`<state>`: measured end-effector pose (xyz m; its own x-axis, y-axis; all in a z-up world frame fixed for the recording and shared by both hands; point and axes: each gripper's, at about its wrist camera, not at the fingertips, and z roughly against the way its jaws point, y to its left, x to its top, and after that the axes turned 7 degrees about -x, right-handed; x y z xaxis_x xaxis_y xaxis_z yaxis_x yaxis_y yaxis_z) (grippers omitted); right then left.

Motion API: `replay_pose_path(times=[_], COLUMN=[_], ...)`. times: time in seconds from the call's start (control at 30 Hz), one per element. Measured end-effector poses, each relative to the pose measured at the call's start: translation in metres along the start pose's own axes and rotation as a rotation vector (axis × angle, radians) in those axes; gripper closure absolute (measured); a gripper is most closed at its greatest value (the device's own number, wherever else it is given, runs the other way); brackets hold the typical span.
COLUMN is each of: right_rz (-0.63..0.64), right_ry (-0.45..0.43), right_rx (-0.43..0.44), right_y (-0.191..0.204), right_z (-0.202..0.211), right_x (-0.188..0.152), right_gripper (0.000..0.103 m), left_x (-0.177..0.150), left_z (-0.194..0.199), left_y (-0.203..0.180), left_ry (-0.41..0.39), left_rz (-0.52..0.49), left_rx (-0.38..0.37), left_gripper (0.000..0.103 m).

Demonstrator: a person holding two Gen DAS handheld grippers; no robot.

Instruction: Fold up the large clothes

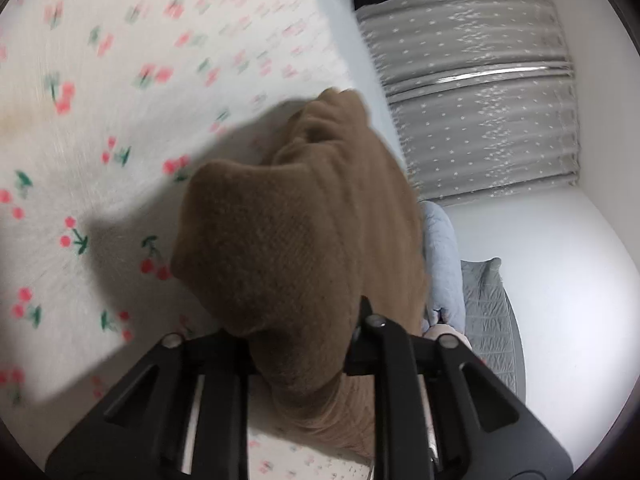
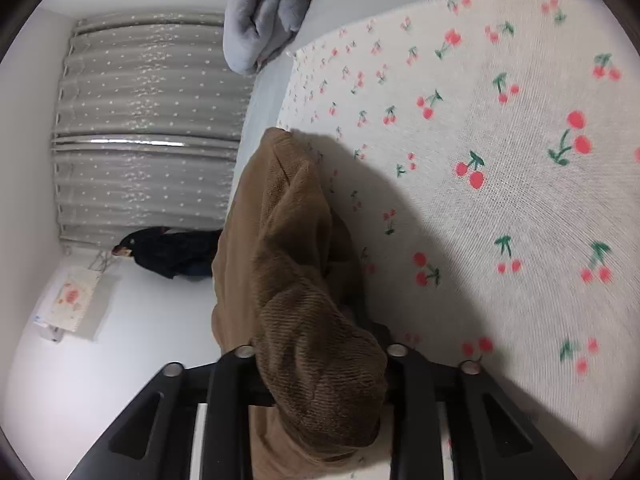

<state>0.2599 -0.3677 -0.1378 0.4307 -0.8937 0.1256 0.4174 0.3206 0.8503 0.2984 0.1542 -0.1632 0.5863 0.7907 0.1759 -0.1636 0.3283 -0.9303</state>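
Bed (image 2: 264, 92) fills the room's middle, spread with a white cherry-print sheet (image 2: 500, 208). Grey starred curtains (image 1: 480, 112) hang beyond its far edge, a grey-blue quilt (image 2: 252, 36) is bunched by the bed, and a dark garment (image 2: 176, 252) lies at the curtain's foot. The brown ribbed garment (image 1: 280, 240) rises off the sheet, draped thickly enough to block the middle of both views. The left gripper (image 1: 304, 344) has its jaws nearly closed, pinching that cloth; the right gripper (image 2: 320, 376) clamps another bunch likewise.
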Motion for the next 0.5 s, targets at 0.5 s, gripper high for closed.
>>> replay_pose_path(times=[0.5], right_rz=[0.193], right_ry=[0.080], right_rx=[-0.018], right_y=[0.012], right_z=[0.153], right_x=[-0.084], right_gripper=[0.080], left_x=[-0.045], left_z=[0.158], left_y=[0.005], left_ry=[0.093], left_rz=[-0.059], left_rx=[0.000], left_gripper=[0.085])
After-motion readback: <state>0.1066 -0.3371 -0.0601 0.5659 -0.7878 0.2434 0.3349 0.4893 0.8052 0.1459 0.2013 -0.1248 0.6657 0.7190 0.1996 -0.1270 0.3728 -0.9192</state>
